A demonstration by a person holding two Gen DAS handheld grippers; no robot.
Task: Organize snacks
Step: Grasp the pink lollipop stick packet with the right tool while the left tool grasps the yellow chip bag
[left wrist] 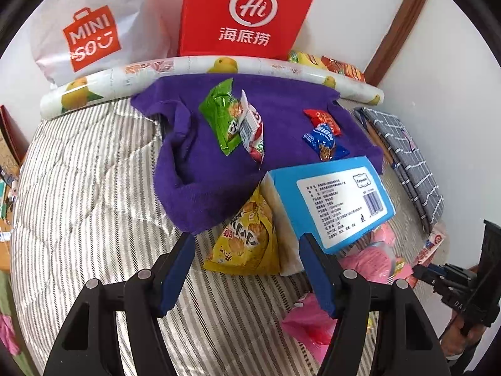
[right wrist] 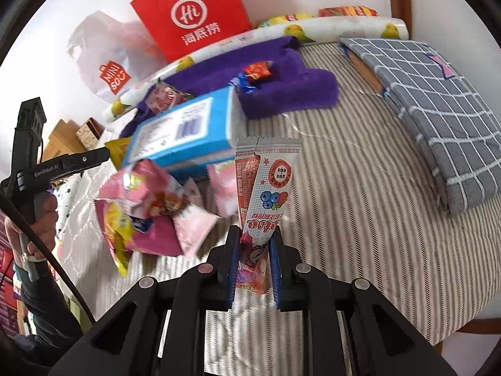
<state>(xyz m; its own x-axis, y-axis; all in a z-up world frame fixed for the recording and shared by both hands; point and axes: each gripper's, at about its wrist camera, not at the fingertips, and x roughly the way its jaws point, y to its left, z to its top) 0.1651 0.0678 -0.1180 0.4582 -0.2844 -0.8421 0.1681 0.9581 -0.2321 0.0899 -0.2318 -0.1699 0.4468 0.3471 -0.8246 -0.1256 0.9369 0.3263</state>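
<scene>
Midway: four snacks sorted onto purple towel.
Right gripper clenches berry sachet; left gripper spread, empty; pink packets at nine o'clock remain.

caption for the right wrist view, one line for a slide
Right claw shut on a berry snack stick above the striped bedding, beside the blue box.

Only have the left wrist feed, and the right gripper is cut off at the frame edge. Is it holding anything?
Observer: Yes. The right gripper is shut on a berry-print stick packet.
Operator: Just the one?
Observer: A red stick packet stands right behind it; I can't tell whether the fingers clamp it too.
Operator: What's beneath?
Observer: Striped bedcover.
</scene>
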